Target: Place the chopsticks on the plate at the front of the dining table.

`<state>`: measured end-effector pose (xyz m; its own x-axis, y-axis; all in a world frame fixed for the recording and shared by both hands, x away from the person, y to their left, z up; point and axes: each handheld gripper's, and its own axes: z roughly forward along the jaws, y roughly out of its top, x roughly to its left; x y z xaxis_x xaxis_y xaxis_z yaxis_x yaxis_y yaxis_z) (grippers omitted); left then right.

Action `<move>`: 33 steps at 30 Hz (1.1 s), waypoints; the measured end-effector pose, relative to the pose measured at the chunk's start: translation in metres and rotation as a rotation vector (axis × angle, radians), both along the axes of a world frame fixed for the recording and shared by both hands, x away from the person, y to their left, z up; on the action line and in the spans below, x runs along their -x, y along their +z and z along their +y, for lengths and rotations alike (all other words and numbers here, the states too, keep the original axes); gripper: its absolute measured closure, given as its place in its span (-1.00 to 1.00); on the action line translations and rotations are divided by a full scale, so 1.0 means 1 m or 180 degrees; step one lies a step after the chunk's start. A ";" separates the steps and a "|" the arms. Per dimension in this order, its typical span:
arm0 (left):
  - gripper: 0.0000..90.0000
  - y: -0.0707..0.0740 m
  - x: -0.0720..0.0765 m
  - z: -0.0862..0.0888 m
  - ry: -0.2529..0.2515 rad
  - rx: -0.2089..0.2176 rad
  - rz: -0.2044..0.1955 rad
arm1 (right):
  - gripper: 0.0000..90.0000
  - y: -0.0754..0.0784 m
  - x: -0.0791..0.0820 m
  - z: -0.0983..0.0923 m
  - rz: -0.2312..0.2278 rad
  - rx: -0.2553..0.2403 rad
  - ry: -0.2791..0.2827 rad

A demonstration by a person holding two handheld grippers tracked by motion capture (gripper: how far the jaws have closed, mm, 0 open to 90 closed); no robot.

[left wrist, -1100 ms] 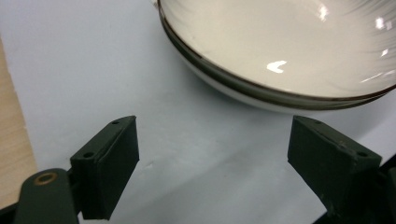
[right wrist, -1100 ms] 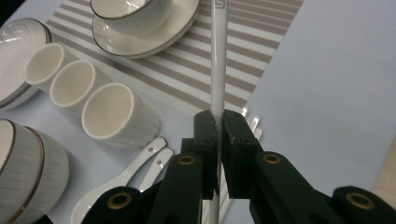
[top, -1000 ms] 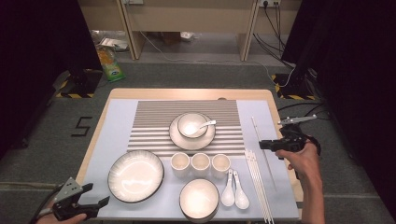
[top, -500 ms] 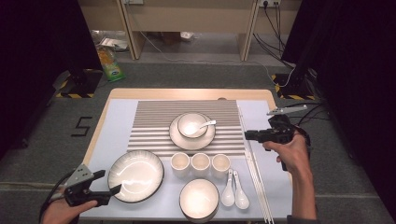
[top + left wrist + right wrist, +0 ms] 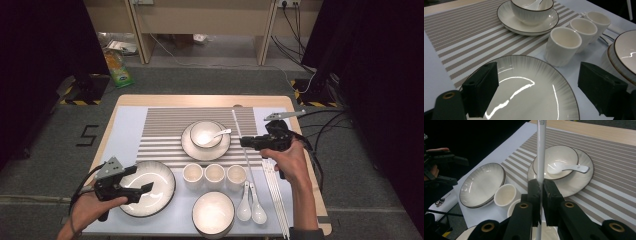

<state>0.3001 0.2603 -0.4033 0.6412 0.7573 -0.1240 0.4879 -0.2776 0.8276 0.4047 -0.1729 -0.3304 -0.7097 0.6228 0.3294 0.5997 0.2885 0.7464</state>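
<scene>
Two grippers at work — right gripper (image 5: 540, 195) pinches a white chopstick (image 5: 541, 150); left gripper (image 5: 537, 92), jaws spread wide, hovers over a ribbed plate (image 5: 529, 97).

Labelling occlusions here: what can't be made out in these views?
- Chopstick: right gripper view, top and lower ends cut by frame and jaws.
- Big plate: left gripper view, near rim cut off by the bottom edge.
- Bag on the floor: high view, print too small to read.

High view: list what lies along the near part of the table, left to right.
Left tongs → wide ribbed white plate → small black-rimmed white bowl → two white ceramic spoons → bundle of white chopsticks.
</scene>
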 end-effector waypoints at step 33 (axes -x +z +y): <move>-0.30 0.027 -0.045 -0.093 -0.0384 0.0558 0.0308 | 0.88 -0.004 -0.006 0.125 0.0013 -0.0332 0.0511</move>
